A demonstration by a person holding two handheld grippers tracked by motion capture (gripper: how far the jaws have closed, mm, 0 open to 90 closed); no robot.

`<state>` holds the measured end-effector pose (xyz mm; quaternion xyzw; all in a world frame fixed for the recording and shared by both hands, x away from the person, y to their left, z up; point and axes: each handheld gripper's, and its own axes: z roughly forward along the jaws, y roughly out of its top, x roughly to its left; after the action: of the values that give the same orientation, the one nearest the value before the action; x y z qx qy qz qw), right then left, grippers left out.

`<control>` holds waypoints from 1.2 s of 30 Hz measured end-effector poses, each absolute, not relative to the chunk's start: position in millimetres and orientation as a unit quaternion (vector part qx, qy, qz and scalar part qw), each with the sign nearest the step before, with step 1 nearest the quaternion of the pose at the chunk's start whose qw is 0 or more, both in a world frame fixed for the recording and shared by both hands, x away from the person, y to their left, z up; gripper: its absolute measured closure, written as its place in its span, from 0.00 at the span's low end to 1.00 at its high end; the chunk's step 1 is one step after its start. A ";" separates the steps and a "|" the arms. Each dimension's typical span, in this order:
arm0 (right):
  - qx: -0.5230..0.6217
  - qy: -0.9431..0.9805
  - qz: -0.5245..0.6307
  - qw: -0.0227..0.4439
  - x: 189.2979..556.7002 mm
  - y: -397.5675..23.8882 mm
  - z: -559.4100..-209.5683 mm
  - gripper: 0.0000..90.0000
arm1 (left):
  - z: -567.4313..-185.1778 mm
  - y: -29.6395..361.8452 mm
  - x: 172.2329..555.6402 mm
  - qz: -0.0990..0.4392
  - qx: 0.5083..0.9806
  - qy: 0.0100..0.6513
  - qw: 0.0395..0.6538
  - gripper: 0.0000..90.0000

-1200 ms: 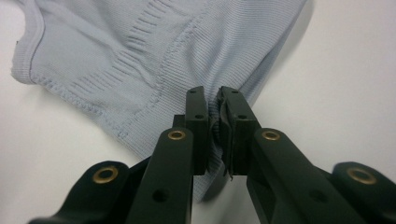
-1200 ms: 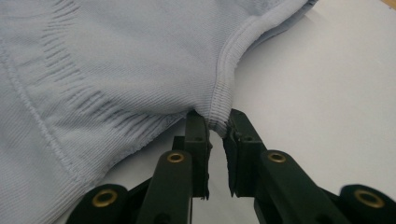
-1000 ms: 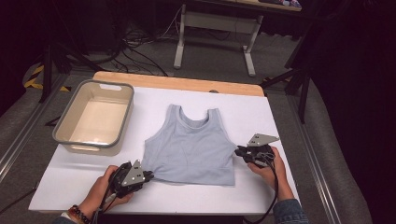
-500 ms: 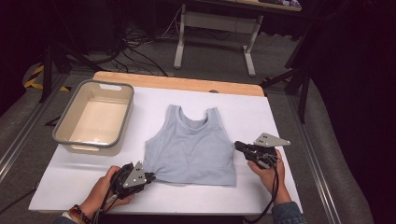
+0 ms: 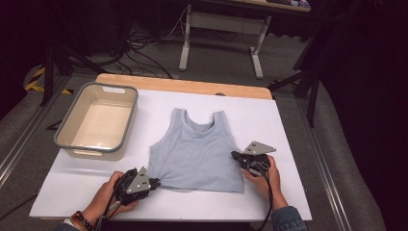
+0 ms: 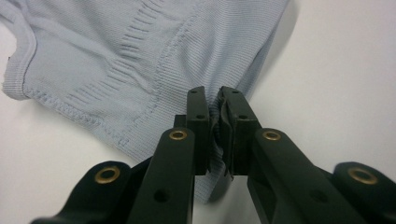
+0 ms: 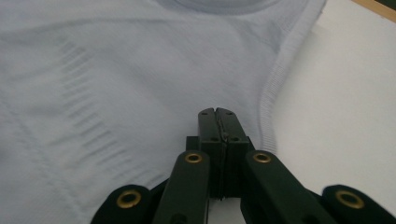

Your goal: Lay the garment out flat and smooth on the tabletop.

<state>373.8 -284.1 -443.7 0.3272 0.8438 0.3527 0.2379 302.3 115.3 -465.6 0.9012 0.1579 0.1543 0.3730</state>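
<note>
We see a pale blue tank top [image 5: 197,154] lying flat on the white table [image 5: 288,125], centre of the high view, neck toward the top of the frame and hem toward the bottom.

Left gripper [image 5: 153,182], lower left of centre in the high view, sits at the garment's lower left hem corner. In the left gripper view its black jaws are clamped on a bunched fold of the tank top [image 6: 140,60]; the fabric is pinched between the pads at mid-frame and ribbed cloth spreads away to the upper left. The left hand [image 5: 103,197] wraps the gripper body from the bottom edge.

Right gripper [image 5: 234,155], right of centre in the high view, lies at the garment's right side edge, roughly level with its lower half. Its jaws have just been closing. In the right gripper view they stand pressed together over the tank top [image 7: 116,70], with the stitched armhole edge curving down just to their right; we cannot tell whether any cloth is caught between the pads. The right hand [image 5: 267,175] holds it from the lower right.

A grey-rimmed tub [image 5: 72,137] stands at the upper left of the table, well apart from the garment. A bare wooden strip [image 5: 183,85] runs along the table's far edge.
</note>
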 end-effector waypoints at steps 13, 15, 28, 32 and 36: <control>0.352 0.838 0.324 0.261 383.2 -288.7 -450.0 1.00 | -465.5 112.8 301.6 0.151 0.901 0.154 0.376 0.92; 0.359 0.835 0.329 0.258 384.8 -289.8 -449.7 1.00 | -463.8 113.1 301.0 0.153 0.901 0.156 0.376 0.91; 0.359 0.804 0.398 0.258 383.4 -285.9 -427.5 1.00 | -443.2 125.9 317.5 0.184 0.864 0.184 0.431 0.87; 0.337 0.826 0.378 0.247 386.5 -270.0 -434.9 1.00 | -441.7 113.8 338.6 0.187 0.867 0.191 0.420 0.97; 0.325 0.842 0.357 0.241 392.5 -264.3 -442.6 1.00 | -447.6 102.5 360.1 0.189 0.871 0.209 0.402 1.00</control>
<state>392.5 -264.3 -442.6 0.3250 0.8420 0.3570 0.2409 360.1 102.5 -447.6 0.8711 0.2094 0.1888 0.4022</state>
